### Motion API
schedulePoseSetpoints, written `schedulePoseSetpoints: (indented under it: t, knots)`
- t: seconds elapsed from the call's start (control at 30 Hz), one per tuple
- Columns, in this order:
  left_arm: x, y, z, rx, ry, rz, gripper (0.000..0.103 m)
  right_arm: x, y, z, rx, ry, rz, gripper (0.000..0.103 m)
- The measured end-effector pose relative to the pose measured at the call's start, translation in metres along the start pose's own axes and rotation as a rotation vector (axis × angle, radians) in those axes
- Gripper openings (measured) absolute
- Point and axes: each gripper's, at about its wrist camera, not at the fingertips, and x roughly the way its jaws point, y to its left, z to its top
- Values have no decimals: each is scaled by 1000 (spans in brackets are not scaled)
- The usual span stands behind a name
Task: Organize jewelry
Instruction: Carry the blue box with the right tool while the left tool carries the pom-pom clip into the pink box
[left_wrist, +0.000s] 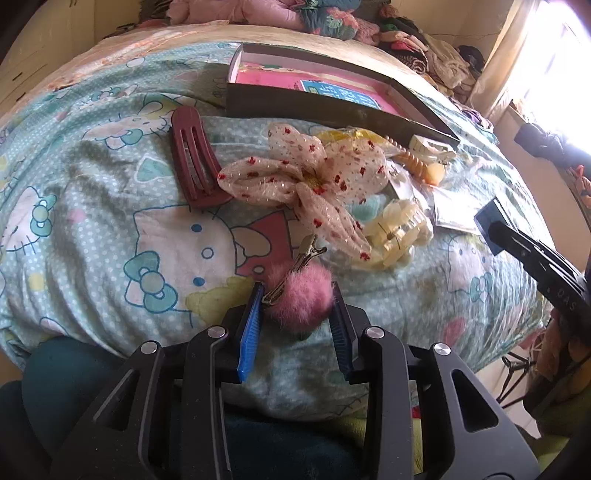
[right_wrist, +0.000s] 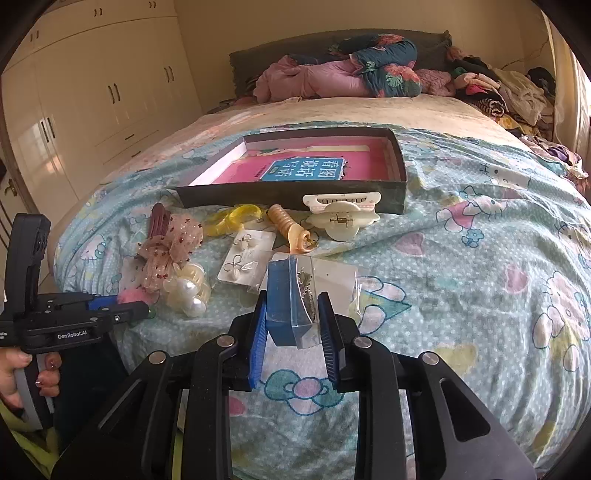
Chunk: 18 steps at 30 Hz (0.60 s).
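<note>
Left gripper (left_wrist: 297, 295): jaws clamped on a pink pom-pom hair clip (left_wrist: 303, 295), held low over the near edge of the bedspread (left_wrist: 92, 221); the metal alligator clip pokes out ahead of the fluff

Right gripper (right_wrist: 291, 314): jaws closed on a small blue jewellery box (right_wrist: 282, 299) with a clear sleeve against its side, something fine and chain-like inside, raised just over the bedspread

Shallow dark box (right_wrist: 391, 192): open, well up the bed, pink printed sheet lining the floor; likely destination, still holding none of the loose pieces

Loose stock, lying between the grippers and the dark box:
- maroon snap clip (left_wrist: 194, 162), stiff, flat
- spotted gauze bow (left_wrist: 295, 177), soft, limp
- cream claw clip (right_wrist: 340, 218), touching the dark box's front wall
- pearl claw clip (right_wrist: 188, 288), beside the bow
- earring cards (right_wrist: 243, 258), thin
- yellow ribbon (right_wrist: 236, 216)
- ridged amber piece (right_wrist: 290, 225)

Handling, by estimate: the pom-pom is feather-light and squashy, so fluff alone gives a vague hold; the metal clip is the surer purchase. The blue box is rigid and light, best pinched across its flat sides, though the glossy sleeve may slide out
</note>
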Motion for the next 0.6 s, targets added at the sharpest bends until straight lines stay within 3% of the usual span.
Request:
schedulePoseSetpoints:
  t: [0.23,0.6]
  knots:
    - [-22,13,1,-24,-54,17,23,-2,2,12,-14,-32,2,25]
    - [-41,30,59,-45,-184,51,23,17,3,57,-41,-77,8,25]
